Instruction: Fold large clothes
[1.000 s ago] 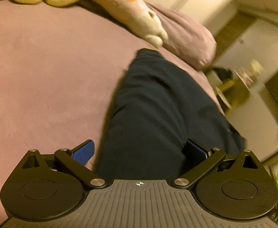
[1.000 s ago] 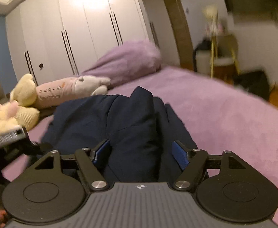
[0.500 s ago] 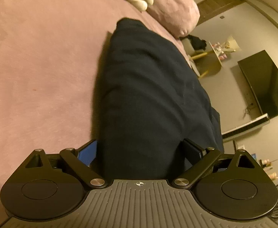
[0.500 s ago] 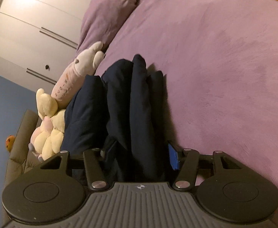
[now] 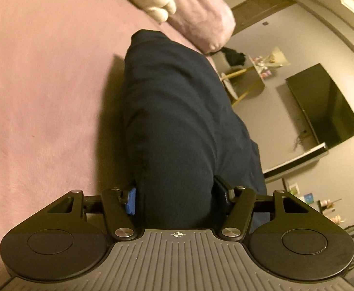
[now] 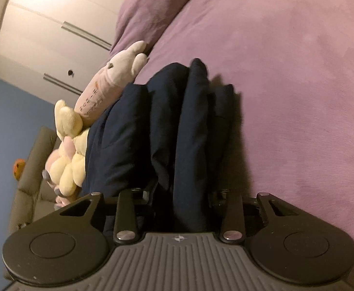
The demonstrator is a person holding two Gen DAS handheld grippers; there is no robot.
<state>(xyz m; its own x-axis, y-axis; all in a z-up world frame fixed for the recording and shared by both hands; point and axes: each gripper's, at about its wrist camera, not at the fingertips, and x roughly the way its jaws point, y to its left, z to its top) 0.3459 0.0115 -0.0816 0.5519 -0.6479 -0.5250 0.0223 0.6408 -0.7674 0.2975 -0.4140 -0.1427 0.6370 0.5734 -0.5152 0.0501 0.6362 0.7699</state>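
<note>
The left gripper (image 5: 175, 197) is closing its fingers (image 5: 131, 201) on a thick bunched roll of the dark navy soft-fabric garment (image 5: 177, 111); the blue pad on one side and the black pad on the other are both lying against the cloth, w/ the bundle filling the gap between them. The right gripper (image 6: 181, 197) is also closing, fingers (image 6: 221, 195) mostly hidden in shadow, squeezing in on several stacked vertical folds of the same garment (image 6: 167, 126).

Garment: navy, matte, heavy-looking, gathered lengthwise into a long ridge. In the right wrist view it is showing approx four parallel pleats standing on edge, tops rounded, far ends uneven. In the left wrist view it is reading as one smooth, puffy hump tapering to a blunt far tip. It is lying on the mauve plush-covered bed (image 5: 43, 84), casting a dark shadow alongside.

Edges & room: wide bare bed surface is stretching beside the garment in both views. Beyond the garment's far end a pale pink long plush toy (image 6: 114, 82) and a cream-yellow stuffed toy (image 6: 67, 150) are sitting near its edge, w/ a mauve pillow (image 6: 150, 7) farther back. The bed edge is dropping off close to the garment in the left wrist view, toward a black flat TV screen (image 5: 322, 106) on the wall.
</note>
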